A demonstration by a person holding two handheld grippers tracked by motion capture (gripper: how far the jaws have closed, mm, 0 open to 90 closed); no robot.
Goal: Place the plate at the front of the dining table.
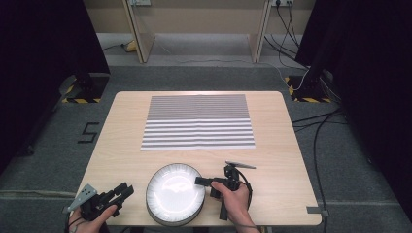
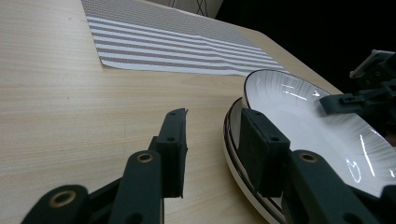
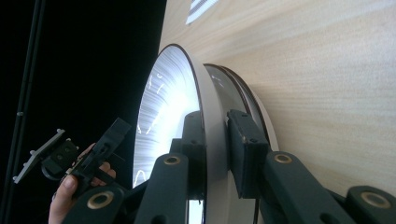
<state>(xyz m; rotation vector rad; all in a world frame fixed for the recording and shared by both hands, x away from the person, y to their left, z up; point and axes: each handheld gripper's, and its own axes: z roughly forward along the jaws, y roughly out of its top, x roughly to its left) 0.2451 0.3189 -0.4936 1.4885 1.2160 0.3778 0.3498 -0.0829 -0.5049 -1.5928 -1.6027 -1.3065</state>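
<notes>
While high view hides grip, right gripper (image 3: 215, 140) jaws pinch top plate (image 3: 163, 102) rim; left gripper (image 2: 212, 140) jaws spread.

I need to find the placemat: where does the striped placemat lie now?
In the high view the striped placemat lies flat at the table's far middle, beyond the stacked white plates near the front edge.

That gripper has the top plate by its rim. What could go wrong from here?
The right gripper pinches only the rim of the top plate, so the plate could tilt or slip as it rises. It sits nested in a stack, so the plate below might drag along. The left gripper stands open beside the stack, not steadying it.
</notes>
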